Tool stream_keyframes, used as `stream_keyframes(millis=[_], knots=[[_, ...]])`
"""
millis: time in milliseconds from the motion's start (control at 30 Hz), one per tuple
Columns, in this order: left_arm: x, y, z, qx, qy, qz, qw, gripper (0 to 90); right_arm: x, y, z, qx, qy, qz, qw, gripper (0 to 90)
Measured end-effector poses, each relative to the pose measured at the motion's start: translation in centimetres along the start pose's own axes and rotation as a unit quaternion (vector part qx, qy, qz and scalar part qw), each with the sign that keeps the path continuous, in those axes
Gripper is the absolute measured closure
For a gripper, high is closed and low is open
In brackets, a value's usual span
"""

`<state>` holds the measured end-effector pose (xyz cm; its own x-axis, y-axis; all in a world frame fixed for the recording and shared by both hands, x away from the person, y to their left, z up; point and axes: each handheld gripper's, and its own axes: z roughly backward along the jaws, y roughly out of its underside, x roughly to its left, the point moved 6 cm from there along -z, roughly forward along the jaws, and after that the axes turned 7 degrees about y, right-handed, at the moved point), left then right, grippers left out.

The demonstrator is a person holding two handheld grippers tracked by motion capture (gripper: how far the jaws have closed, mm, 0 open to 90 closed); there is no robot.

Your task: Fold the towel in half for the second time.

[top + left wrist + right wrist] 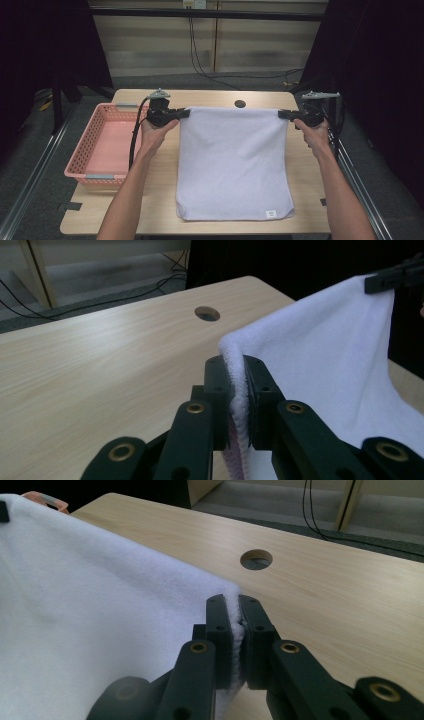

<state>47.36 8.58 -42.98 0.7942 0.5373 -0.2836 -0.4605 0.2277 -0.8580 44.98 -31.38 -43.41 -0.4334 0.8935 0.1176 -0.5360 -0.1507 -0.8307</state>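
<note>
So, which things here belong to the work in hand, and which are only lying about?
In use:
- white towel
- left gripper, shut on its far corner
- right gripper, shut on the other far corner

Lying about:
- pink basket
- table

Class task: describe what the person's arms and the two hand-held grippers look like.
Both forearms are bare, with no sleeves in sight. The left gripper and right gripper are black, each topped by a grey three-cornered plate. A black cable trails from the left one. Up close, the jaws are flat black bars joined by brass-coloured pivots.
</note>
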Motion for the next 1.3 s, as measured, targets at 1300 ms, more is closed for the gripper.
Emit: stream_keyframes(millis=[1300], knots=[[-12.0,14.3,8.0,0.06,0.1,-0.018,0.9929,80.6,9.1,15.9,12.0,0.054,-0.119,0.028,0.991,80.0]])
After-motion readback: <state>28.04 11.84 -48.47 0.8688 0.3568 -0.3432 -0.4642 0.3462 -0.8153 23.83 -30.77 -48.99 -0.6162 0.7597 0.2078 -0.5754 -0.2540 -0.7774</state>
